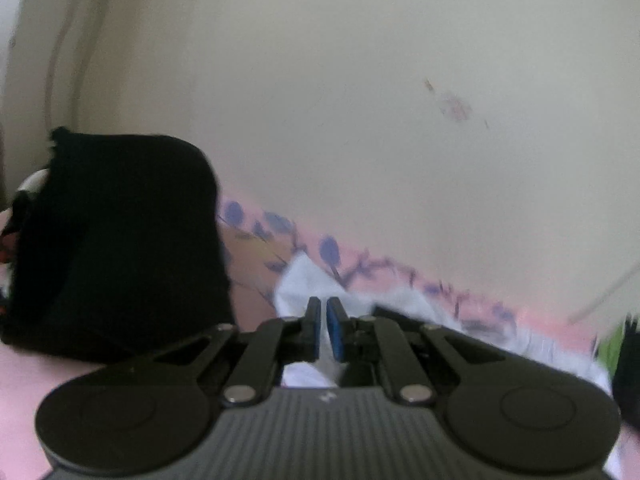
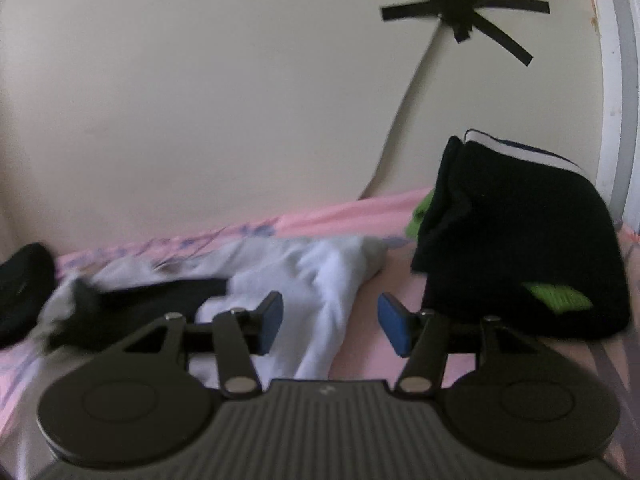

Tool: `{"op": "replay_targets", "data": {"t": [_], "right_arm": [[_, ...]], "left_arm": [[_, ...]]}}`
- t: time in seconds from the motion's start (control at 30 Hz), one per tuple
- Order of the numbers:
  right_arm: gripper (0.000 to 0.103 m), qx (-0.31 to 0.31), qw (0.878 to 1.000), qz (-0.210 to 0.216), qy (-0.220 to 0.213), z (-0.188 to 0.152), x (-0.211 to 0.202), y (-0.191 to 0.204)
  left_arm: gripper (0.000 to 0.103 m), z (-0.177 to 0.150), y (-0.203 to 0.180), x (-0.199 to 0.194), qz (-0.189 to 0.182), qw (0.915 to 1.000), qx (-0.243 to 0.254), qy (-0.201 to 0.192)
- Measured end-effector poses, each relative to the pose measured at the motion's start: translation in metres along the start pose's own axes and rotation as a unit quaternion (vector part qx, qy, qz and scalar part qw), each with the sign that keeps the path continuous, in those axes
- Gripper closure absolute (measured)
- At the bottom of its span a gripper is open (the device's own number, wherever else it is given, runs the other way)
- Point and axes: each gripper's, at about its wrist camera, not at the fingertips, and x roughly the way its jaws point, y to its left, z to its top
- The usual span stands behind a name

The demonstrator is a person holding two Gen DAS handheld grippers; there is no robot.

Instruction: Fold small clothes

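Note:
A white sock (image 2: 320, 280) lies stretched across the pink bedsheet (image 2: 360, 212), with a dark garment (image 2: 160, 296) partly over its left part. My left gripper (image 1: 324, 330) is shut on the white sock (image 1: 308, 280), pinching its cloth between the blue pads. My right gripper (image 2: 330, 326) is open, its jaws standing either side of the sock's near end, low over the sheet.
A folded black stack (image 1: 120, 240) stands left of my left gripper. A black pile with green patches (image 2: 520, 252) stands at the right, by the wall. Another black piece (image 2: 24, 292) lies at far left. The cream wall (image 2: 240, 100) rises close behind.

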Motion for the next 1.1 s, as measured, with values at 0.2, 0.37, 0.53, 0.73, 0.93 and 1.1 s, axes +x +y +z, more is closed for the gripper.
{"op": "replay_targets", "data": {"t": [0.2,0.37,0.53,0.73,0.93,1.1], "right_arm": [[0.057,-0.036,0.999,0.020,0.013,-0.040,-0.093,-0.012],[0.057,-0.028,0.999,-0.012,-0.022,-0.053,-0.190,-0.057],[0.057,-0.032,0.999,0.037,-0.001,-0.093,-0.233,-0.073],[0.057,-0.017,0.990,0.120,0.067,-0.145,-0.214,-0.063],[0.056,-0.022,0.984,0.159,0.072,-0.164,-0.217,-0.050],[0.052,-0.012,0.984,0.162,0.066,-0.174,-0.226,-0.051]], "left_arm": [[0.097,0.012,0.002,-0.029,-0.038,0.9989,-0.017,-0.022],[0.095,0.010,-0.016,-0.101,-0.071,0.9954,0.048,-0.042],[0.093,-0.039,-0.003,-0.196,-0.064,0.9857,0.154,-0.026],[0.081,-0.121,0.029,-0.249,-0.033,0.9790,0.189,0.069],[0.078,-0.147,0.030,-0.240,-0.021,0.9780,0.186,0.091],[0.055,-0.163,0.014,-0.226,-0.040,0.9690,0.212,0.120]]}}
